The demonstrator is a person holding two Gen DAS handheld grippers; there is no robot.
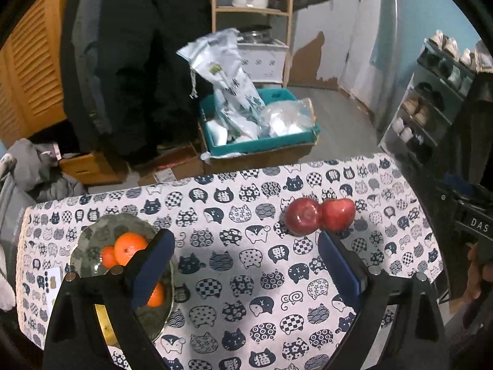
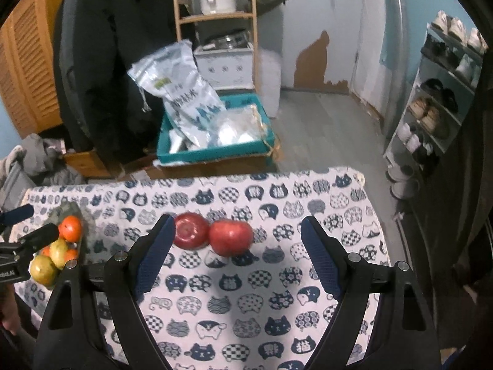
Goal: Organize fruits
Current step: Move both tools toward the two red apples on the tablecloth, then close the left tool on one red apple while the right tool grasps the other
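Left wrist view shows "DAS" on the right gripper [image 1: 474, 225]; both grippers' fingers apart, empty

Glossy red apples [image 2: 212, 234] lie on a matt printed cloth [image 2: 277, 293] beside a dull mottled plate [image 1: 89, 246].

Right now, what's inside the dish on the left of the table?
The dish holds oranges and yellow-green fruits piled together. The left gripper finger covers part of the dish, so the full count is hidden. Both apples lie outside on the tablecloth.
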